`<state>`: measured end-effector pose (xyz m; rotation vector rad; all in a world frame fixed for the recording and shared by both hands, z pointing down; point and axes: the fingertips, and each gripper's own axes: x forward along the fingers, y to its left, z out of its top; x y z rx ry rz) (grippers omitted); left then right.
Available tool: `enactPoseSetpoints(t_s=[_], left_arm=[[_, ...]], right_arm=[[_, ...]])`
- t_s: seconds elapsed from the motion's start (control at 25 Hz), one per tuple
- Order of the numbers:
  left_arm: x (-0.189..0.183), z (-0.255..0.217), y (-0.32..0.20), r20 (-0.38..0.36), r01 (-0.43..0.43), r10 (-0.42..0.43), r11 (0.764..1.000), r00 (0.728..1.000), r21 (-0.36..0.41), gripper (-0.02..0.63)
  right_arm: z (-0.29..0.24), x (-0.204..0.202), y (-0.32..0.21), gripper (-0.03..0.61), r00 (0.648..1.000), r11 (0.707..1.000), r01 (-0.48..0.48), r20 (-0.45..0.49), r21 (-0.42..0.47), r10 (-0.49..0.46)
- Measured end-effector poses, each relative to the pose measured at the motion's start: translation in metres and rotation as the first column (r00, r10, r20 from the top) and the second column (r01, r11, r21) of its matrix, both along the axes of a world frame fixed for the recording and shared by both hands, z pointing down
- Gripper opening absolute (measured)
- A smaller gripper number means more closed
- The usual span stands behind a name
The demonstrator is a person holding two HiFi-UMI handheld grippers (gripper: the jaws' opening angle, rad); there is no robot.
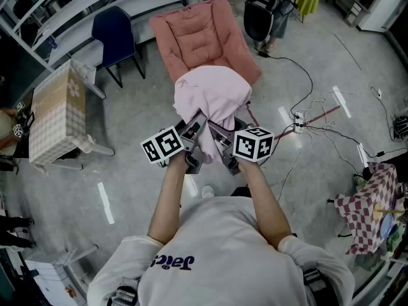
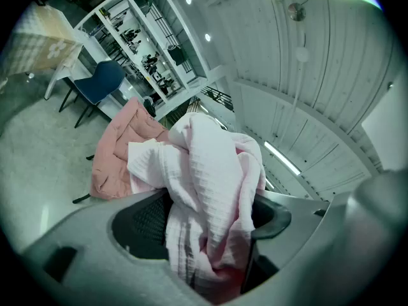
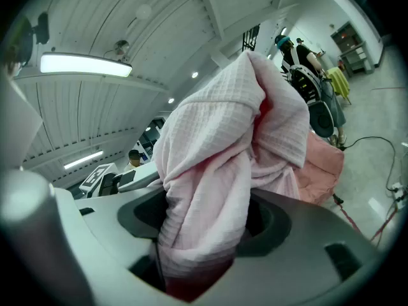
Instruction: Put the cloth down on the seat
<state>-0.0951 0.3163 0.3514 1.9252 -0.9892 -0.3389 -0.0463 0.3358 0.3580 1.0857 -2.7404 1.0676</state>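
A pale pink waffle-weave cloth [image 1: 213, 101] hangs bunched in the air in front of a pink padded seat [image 1: 204, 40]. Both grippers point upward under it. My left gripper [image 1: 194, 130] grips the cloth's lower left folds, and my right gripper [image 1: 221, 136] grips the folds beside it. In the left gripper view the cloth [image 2: 210, 183] fills the gap between the jaws of the left gripper [image 2: 207, 234], with the seat [image 2: 118, 152] behind. In the right gripper view a thick bundle of cloth [image 3: 223, 139] fills the right gripper [image 3: 204, 234]; the seat [image 3: 322, 164] shows at right.
A blue chair [image 1: 115, 34] stands left of the seat by a long counter. A checkered table [image 1: 57, 110] is at far left. Cables and a power strip [image 1: 306, 116] lie on the floor at right. A person [image 1: 271, 11] stands behind the seat. A checkered bundle [image 1: 370, 203] sits lower right.
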Motion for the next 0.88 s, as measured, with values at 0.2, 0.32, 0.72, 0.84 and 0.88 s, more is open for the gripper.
enactPoseSetpoints(t_s=[0.2,0.32,0.72,0.84,0.88], left_arm=[[-0.016,0.006,-0.002,-0.018,-0.027,0.027,1.000,0.999,0.004,0.345],[-0.013,0.014,-0.003,-0.036,-0.033,0.033,0.999,0.999,-0.015,0.345],[-0.005,0.026,-0.032,-0.049,-0.017,0.015,0.999,0.999,-0.041,0.345],[-0.007,0.029,-0.051,-0.039,0.018,-0.020,0.998,0.999,-0.053,0.345],[-0.010,0.031,-0.059,-0.036,0.029,-0.032,0.998,0.999,-0.061,0.345]], right_arm=[[0.004,-0.016,0.000,0.296,0.999,0.999,-0.025,-0.025,0.023,0.026],[0.011,-0.014,-0.001,0.296,0.998,0.999,-0.036,-0.047,0.004,0.036],[0.022,-0.003,-0.031,0.301,0.998,0.999,-0.040,-0.050,-0.034,0.039],[0.027,-0.004,-0.052,0.302,0.999,0.997,-0.021,-0.045,-0.070,0.017],[0.029,-0.006,-0.060,0.304,0.999,0.996,-0.015,-0.046,-0.092,0.011]])
